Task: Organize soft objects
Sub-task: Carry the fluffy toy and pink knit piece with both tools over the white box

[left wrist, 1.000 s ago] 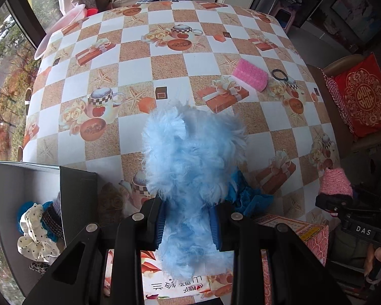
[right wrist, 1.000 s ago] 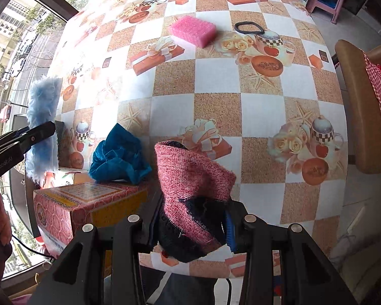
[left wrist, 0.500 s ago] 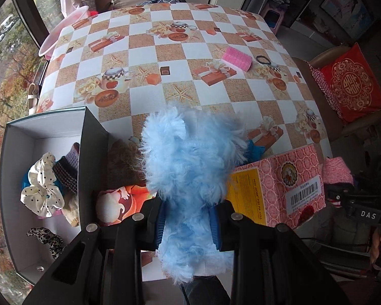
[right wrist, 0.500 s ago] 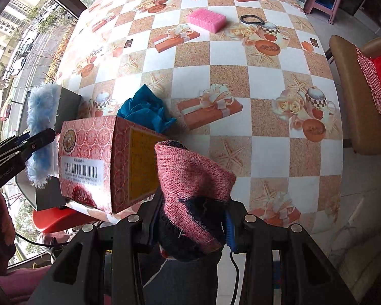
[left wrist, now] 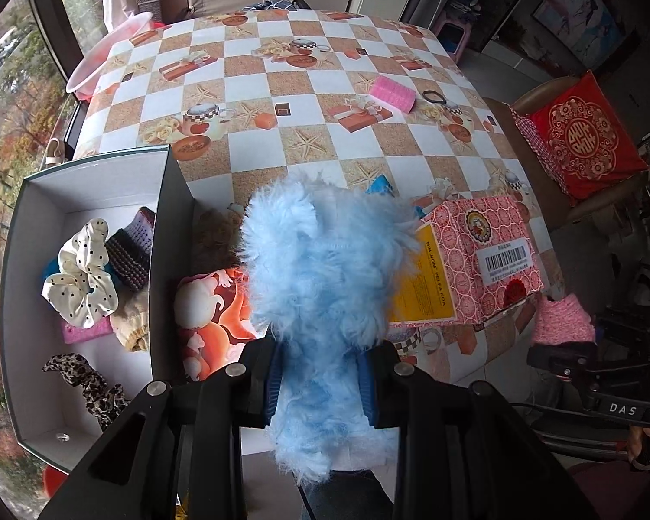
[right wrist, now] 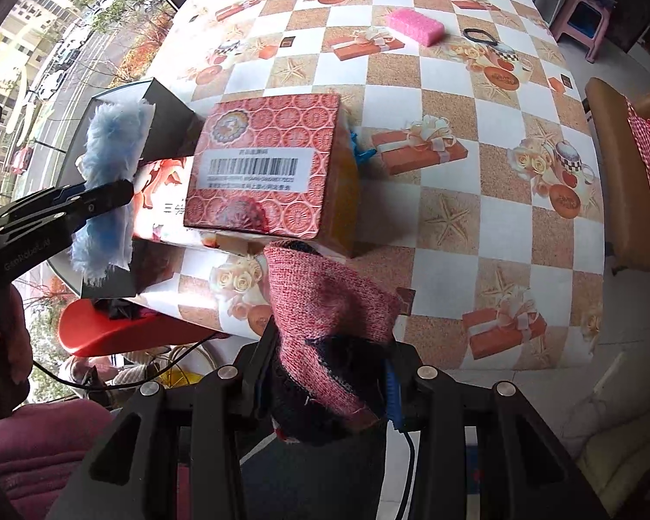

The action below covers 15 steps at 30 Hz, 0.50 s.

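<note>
We hold a fluffy blue piece (left wrist: 325, 286) in the left gripper (left wrist: 320, 383), whose jaws are clamped on its lower part, so its long axis runs along the fingers and away from us. What matters for the coming move is the open grey box (left wrist: 175, 234): in the left wrist view it lies to the left of the blue piece and just beside it, with a dotted scrunchie (left wrist: 82, 277) and other soft things already inside. The left gripper points steeply down, and we judge it is the nearer one to the grey box. The right gripper (right wrist: 325, 383) is clamped on a pink knit piece (right wrist: 325, 303) and also points down, on the far side of the red carton (right wrist: 264, 164) from the grey box, near the table (right wrist: 498, 234) edge.
</note>
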Each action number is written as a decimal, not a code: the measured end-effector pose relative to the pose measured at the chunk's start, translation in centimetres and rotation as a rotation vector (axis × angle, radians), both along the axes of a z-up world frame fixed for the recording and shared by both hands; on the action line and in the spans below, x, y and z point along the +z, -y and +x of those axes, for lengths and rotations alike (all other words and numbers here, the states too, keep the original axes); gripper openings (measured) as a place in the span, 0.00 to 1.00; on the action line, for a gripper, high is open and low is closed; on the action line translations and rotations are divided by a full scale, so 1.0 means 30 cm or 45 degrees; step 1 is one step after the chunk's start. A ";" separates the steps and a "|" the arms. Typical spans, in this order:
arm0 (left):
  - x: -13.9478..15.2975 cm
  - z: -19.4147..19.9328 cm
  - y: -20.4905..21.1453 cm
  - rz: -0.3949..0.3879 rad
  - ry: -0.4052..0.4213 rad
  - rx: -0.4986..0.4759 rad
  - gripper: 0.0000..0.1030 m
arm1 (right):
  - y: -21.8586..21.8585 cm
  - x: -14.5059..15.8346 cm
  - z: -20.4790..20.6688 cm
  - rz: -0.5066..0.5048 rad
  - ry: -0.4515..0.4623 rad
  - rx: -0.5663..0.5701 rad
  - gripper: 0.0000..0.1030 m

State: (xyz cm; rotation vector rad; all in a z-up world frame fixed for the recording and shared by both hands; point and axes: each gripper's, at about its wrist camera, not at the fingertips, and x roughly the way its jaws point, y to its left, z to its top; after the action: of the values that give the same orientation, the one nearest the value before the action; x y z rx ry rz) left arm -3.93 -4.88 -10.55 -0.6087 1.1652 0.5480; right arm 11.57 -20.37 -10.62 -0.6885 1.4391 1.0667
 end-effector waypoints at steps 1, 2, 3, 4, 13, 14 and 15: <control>0.002 -0.010 0.000 0.003 0.002 0.006 0.32 | -0.001 0.003 -0.017 0.012 -0.007 0.018 0.40; 0.004 -0.021 -0.001 0.002 0.006 0.015 0.32 | -0.005 0.005 -0.035 0.019 -0.011 0.040 0.40; 0.004 -0.032 -0.002 0.000 0.011 0.025 0.32 | -0.009 0.007 -0.053 0.024 -0.015 0.066 0.40; 0.003 -0.044 -0.004 -0.003 0.013 0.037 0.32 | -0.016 0.008 -0.071 0.027 -0.019 0.092 0.40; 0.021 -0.170 -0.044 0.014 0.024 0.173 0.32 | -0.121 0.029 -0.215 0.038 0.004 0.358 0.40; 0.023 -0.187 -0.050 0.017 0.025 0.193 0.32 | -0.135 0.031 -0.233 0.038 0.011 0.391 0.40; 0.024 -0.203 -0.056 0.016 0.026 0.212 0.32 | -0.150 0.033 -0.252 0.039 0.019 0.425 0.40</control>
State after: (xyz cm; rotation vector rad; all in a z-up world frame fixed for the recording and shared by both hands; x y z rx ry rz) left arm -10.03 -3.19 -9.84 -0.7032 1.0968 0.6886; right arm 4.01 -15.88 -9.64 -0.9347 1.3198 1.3333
